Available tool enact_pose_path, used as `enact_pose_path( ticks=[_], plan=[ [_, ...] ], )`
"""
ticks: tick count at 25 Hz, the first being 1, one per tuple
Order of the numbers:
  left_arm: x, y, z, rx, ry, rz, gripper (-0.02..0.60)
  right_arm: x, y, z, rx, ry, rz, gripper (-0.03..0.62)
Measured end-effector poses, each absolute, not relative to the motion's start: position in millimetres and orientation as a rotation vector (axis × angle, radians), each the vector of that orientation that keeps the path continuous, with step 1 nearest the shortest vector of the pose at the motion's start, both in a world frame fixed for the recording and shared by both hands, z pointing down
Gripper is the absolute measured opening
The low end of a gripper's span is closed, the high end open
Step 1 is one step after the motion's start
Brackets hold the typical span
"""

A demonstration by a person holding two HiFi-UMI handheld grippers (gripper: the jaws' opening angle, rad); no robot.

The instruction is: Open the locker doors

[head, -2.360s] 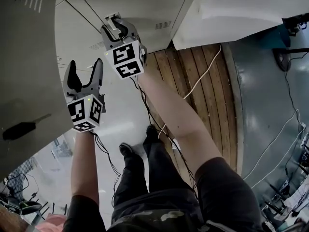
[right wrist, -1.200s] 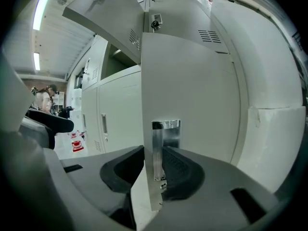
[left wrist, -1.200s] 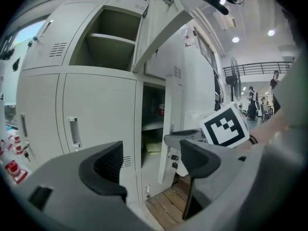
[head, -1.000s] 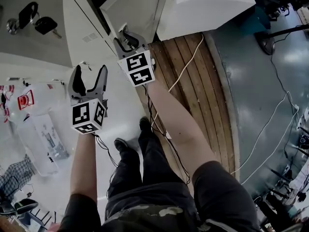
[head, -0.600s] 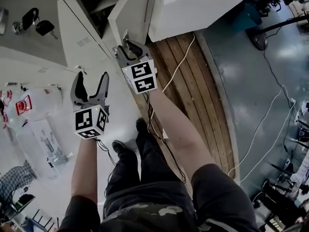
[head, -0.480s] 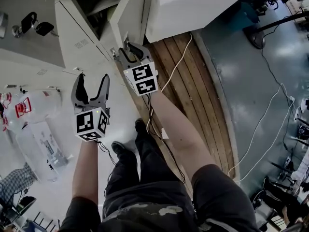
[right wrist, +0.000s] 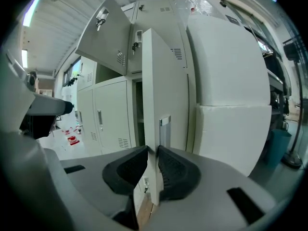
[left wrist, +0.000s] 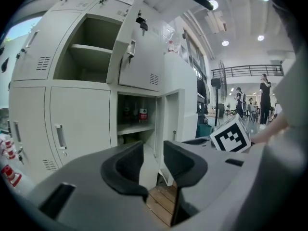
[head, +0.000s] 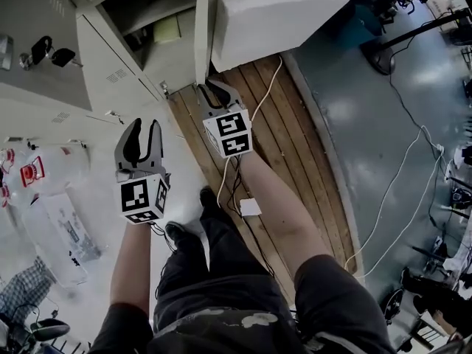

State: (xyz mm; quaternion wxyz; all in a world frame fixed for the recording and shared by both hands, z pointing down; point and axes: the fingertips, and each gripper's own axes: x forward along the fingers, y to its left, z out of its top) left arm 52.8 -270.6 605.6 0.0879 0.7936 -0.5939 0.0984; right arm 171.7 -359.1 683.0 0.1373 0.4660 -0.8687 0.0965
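Right gripper view shows the door [right wrist: 166, 76] almost edge-on: a thin sheet-metal leaf, likely light and stiff, that should swing easily on its hinge. The paint looks smooth and may be slippery, so the free upright edge, just below the recessed pull [right wrist: 164, 128], seems the best hold, with the pull following the door's arc. It is plain pale grey, has a few vent slots high on its face, and stands swung well out from its lower compartment [left wrist: 137, 121] of the lockers. The right gripper [right wrist: 153, 153] has just been closing, and its jaws pinch that free edge. Left of the door, the left gripper [left wrist: 153, 150] has also just been closing; its jaws stand partly apart with nothing between them. Further left are closed doors [left wrist: 79, 124], above it an upper door [left wrist: 139, 57] hangs open, and below it lie wooden planks [head: 251, 135].
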Motion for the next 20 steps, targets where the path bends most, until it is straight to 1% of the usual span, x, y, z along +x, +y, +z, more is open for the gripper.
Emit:
enact_pose_path(
  ticks=[1,4,8,11,20],
  plan=[
    [56,-270,604,2.365,-1.766,0.287,0.121,178,-359,683,1.359,-2.509,0.28,0.089],
    [62,-270,601,2.366,-1.774,0.273,0.064,195,-358,683,1.381,-2.491,0.292,0.086],
    [69,-271,598,2.368,-1.785,0.268,0.019,212,-359,683,1.396,-2.467,0.284,0.086],
    [76,-272,595,2.368,-1.787,0.267,0.009,225,-360,684,1.404,-2.457,0.283,0.086],
    [88,-270,589,2.363,-1.782,0.279,0.009,253,-366,686,1.43,-2.409,0.254,0.086]
  ],
)
